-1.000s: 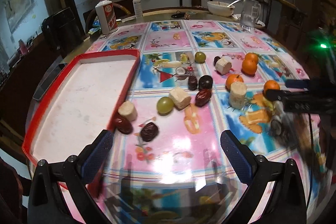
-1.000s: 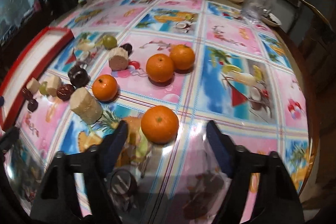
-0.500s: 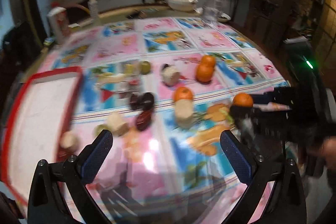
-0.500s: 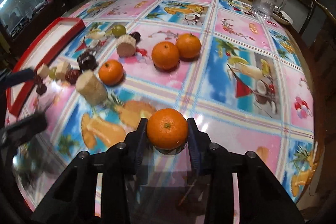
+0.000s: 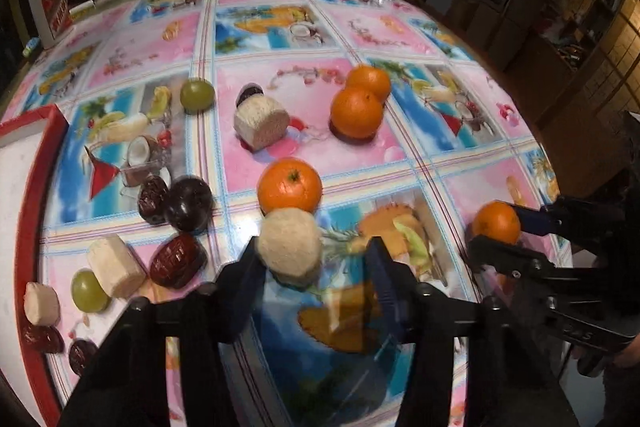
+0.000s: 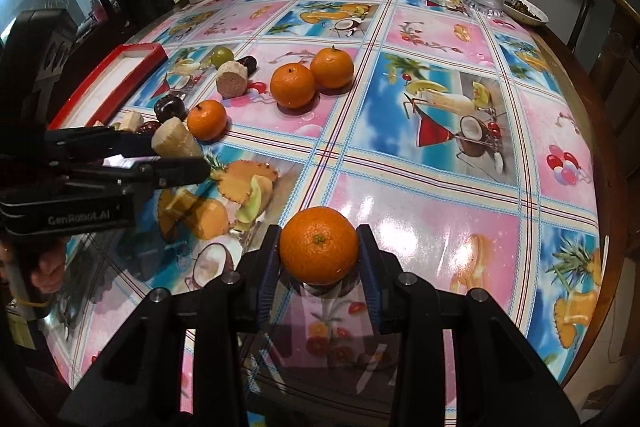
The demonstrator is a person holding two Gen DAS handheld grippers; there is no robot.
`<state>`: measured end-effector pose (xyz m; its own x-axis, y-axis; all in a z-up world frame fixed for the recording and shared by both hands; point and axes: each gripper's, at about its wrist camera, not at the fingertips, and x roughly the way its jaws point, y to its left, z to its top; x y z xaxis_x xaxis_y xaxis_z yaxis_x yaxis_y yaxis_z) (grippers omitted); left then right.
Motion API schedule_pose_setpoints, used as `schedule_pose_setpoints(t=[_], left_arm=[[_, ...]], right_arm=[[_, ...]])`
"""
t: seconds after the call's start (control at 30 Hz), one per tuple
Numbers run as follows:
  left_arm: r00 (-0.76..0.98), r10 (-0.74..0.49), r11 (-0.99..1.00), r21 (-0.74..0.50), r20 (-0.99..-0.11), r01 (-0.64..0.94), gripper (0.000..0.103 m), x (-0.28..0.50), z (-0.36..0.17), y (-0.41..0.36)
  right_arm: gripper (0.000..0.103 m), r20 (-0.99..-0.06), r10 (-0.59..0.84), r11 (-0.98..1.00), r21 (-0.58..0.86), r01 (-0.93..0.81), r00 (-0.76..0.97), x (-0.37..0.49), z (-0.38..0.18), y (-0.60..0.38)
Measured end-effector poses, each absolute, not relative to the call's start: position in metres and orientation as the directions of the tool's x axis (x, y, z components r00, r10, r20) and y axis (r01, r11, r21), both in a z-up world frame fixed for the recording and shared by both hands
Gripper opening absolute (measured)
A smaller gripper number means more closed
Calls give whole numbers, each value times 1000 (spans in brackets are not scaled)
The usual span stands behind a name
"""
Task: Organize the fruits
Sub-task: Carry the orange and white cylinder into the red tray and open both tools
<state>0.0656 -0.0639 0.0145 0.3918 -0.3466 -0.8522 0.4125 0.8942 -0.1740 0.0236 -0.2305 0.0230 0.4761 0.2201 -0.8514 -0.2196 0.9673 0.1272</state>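
Fruits, scattered on the tabletop [image 6: 440, 211] ahead of my two tools. Right tool [image 6: 319, 259]: clenched on one orange [image 6: 319, 251], both pads pressed to its sides, fruit low over the cloth. Left tool [image 5: 316, 259]: spread wide around a pale sugarcane chunk [image 5: 289, 247]; its left finger looks to touch the chunk, right finger apart from it. Just beyond that chunk: a loose orange [image 5: 289, 185]. Further ahead: two oranges touching [image 5: 356, 113], a second cane piece [image 5: 262, 123], a green grape [image 5: 197, 95]. Left of my left tool: dark dates [image 5: 178, 265], a dark round fruit [image 5: 189, 203], more cane pieces, another grape. Far left: red-rimmed tray [image 5: 52, 125].
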Motion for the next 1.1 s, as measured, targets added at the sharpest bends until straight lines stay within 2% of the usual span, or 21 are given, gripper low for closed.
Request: schedule_pose_setpoints(t=[0.03, 0.07, 0.1, 0.27, 0.7, 0.93, 1.1], left_arm=[[386, -349, 892, -176, -854, 416, 43, 67, 14, -64], [391, -341, 895, -168, -855, 412, 30, 69, 13, -63], [394, -344, 895, -170, -852, 412, 28, 69, 13, -62], [405, -339, 892, -153, -849, 426, 28, 64, 13, -63], [427, -416, 875, -226, -803, 428, 28, 19, 40, -39], [493, -416, 903, -280, -764, 326, 28, 21, 66, 32], [550, -346, 938, -268, -760, 220, 28, 37, 75, 100]], right_arm=[[39, -850, 222, 967, 129, -219, 477, 23, 23, -231], [39, -850, 223, 967, 131, -219, 478, 23, 23, -231], [39, -848, 228, 966, 135, -221, 478, 23, 23, -231], [39, -848, 218, 968, 125, -216, 483, 20, 22, -231], [39, -846, 206, 962, 84, -258, 492, 7, 37, -192], [39, -833, 276, 920, 85, -382, 479, 28, 59, -111], [39, -824, 339, 882, 110, -459, 453, 60, 71, -41]])
